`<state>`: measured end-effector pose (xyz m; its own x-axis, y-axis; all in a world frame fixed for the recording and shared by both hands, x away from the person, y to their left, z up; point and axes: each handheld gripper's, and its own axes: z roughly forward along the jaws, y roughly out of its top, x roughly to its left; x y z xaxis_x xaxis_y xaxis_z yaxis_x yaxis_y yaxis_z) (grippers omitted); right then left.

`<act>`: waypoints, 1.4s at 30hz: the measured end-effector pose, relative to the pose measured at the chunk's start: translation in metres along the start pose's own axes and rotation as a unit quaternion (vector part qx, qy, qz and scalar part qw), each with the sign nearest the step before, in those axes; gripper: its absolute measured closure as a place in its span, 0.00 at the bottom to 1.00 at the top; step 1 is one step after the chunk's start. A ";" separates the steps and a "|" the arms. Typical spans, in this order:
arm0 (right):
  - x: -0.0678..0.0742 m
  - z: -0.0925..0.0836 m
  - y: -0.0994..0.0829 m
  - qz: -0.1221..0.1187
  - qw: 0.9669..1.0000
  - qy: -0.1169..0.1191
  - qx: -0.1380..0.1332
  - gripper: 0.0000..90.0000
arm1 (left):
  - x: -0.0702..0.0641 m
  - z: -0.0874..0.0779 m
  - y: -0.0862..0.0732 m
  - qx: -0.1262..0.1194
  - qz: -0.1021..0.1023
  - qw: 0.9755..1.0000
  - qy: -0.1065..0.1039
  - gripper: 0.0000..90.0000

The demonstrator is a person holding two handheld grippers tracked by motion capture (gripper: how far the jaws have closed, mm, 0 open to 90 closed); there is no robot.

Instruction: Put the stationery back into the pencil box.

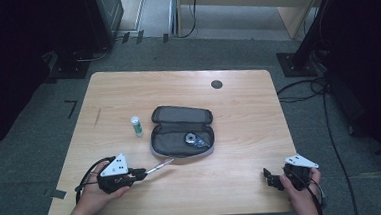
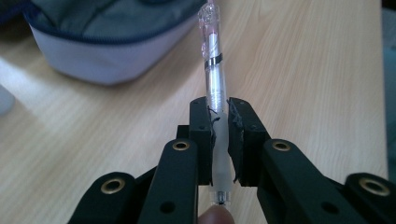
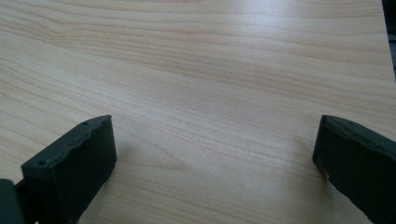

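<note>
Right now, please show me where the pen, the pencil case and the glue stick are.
pen (image 2: pixel 214 70): left gripper view, on its clear barrel above the jaws.
pencil case (image 1: pixel 173 138): high view, on the open lower half's lining.
glue stick (image 1: pixel 136 126): high view, on its middle.

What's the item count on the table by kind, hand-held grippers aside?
Pen: 1, held in the left hand-held gripper
Pencil case: 1, unzipped
Glue stick: 1
Tape dispenser inside the case: 1
Total: 4
</note>
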<state>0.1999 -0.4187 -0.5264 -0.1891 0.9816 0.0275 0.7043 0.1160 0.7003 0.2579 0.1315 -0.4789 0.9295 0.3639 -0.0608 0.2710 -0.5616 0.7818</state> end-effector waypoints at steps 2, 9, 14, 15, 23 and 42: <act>0.000 0.000 0.000 0.000 1.000 0.000 0.000 0.00 | 0.001 -0.001 0.005 -0.007 0.003 1.000 0.001 0.90; 0.000 0.000 0.000 0.001 1.000 0.000 -0.001 0.00 | 0.007 0.006 0.025 -0.016 0.014 1.000 0.003 0.90; 0.000 0.000 0.000 -0.001 1.000 0.000 -0.001 0.00 | 0.013 0.017 0.040 -0.033 0.008 0.999 -0.005 0.90; 0.000 0.000 0.000 -0.001 1.000 0.000 -0.001 0.00 | 0.015 0.020 0.043 -0.035 0.009 0.999 -0.008 0.90; 0.000 0.000 0.000 -0.001 1.000 0.000 -0.001 0.00 | 0.028 0.045 0.067 -0.035 0.009 0.999 -0.005 0.90; 0.000 0.000 0.000 -0.001 1.000 0.001 -0.001 0.00 | 0.056 0.094 0.089 0.054 0.049 0.995 0.063 0.90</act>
<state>0.1999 -0.4190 -0.5265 -0.1928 0.9809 0.0277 0.7030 0.1183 0.7013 0.3573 0.0324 -0.4711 0.9159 0.3897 0.0965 0.2118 -0.6732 0.7085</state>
